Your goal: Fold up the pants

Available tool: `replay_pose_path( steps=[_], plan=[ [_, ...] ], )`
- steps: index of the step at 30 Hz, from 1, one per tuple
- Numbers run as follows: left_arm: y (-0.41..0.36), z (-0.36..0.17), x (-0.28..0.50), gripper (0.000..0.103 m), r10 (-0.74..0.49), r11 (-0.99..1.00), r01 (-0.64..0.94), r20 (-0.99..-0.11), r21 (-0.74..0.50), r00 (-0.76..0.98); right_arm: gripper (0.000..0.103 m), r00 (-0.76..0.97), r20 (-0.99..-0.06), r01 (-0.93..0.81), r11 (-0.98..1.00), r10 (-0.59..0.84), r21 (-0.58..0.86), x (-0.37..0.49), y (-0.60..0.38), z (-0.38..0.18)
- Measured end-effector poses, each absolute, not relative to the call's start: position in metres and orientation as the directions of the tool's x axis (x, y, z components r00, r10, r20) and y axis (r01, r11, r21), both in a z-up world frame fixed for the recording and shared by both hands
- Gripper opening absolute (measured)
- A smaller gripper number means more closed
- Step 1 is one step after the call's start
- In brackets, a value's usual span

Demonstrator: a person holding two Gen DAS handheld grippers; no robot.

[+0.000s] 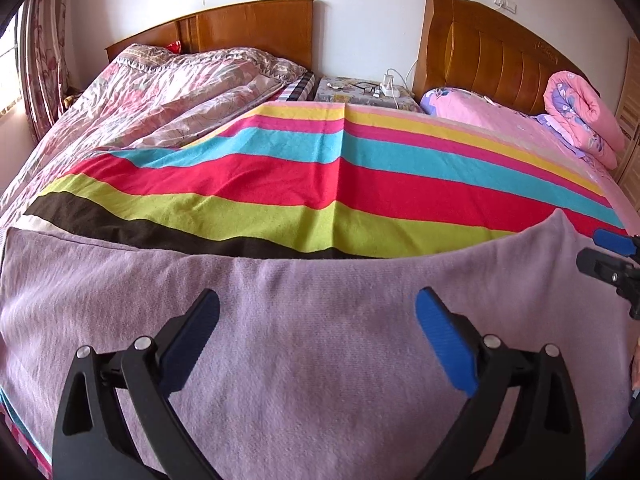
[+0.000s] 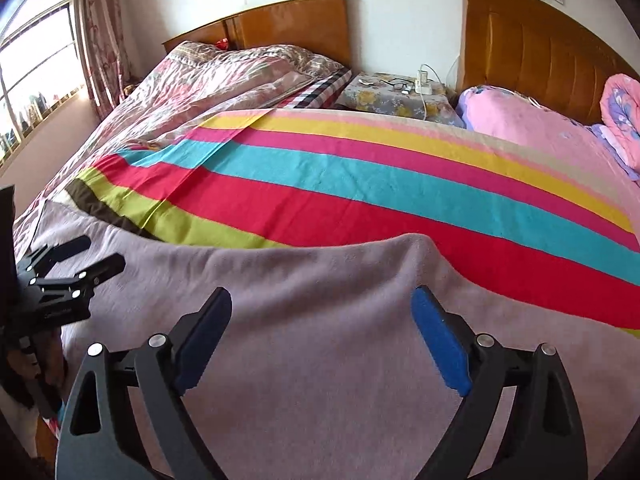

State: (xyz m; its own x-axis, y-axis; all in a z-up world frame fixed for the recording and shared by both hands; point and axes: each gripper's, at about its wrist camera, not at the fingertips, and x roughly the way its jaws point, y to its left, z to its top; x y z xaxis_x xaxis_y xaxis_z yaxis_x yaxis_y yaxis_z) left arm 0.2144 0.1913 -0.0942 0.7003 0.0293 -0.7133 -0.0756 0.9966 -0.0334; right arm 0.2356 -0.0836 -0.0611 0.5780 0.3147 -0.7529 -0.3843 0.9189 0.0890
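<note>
Left gripper [image 1: 318,312] wide, empty | right gripper [image 2: 322,312] wide, empty | pants [image 1: 320,360] flat beneath both, on striped blanket [image 1: 320,184]

pants [image 1: 320,340] on blanket [image 1: 280,184], nightstand [image 1: 360,94] behind

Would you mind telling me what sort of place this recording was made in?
Almost certainly a home bedroom: two beds with wooden headboards, a quilt, a small nightstand between them, and a curtained window.
</note>
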Motion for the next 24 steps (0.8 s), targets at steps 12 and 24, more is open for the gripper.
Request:
replay_pose_path(
  steps=[12, 24],
  plan=[
    [0.117, -0.115, 0.171, 0.100, -0.018, 0.986, 0.135, -0.752, 0.095, 0.659, 0.091, 0.484, -0.811, -0.528, 0.849, 0.329, 0.030, 0.120, -0.122, -0.097],
    [0.060, -0.094, 0.166, 0.099, -0.078, 0.956, 0.263, -0.754, 0.128, 0.652, 0.092, 0.576, -0.794, -0.301, 0.954, 0.194, 0.015, 0.076, -0.251, -0.084]
  ],
)
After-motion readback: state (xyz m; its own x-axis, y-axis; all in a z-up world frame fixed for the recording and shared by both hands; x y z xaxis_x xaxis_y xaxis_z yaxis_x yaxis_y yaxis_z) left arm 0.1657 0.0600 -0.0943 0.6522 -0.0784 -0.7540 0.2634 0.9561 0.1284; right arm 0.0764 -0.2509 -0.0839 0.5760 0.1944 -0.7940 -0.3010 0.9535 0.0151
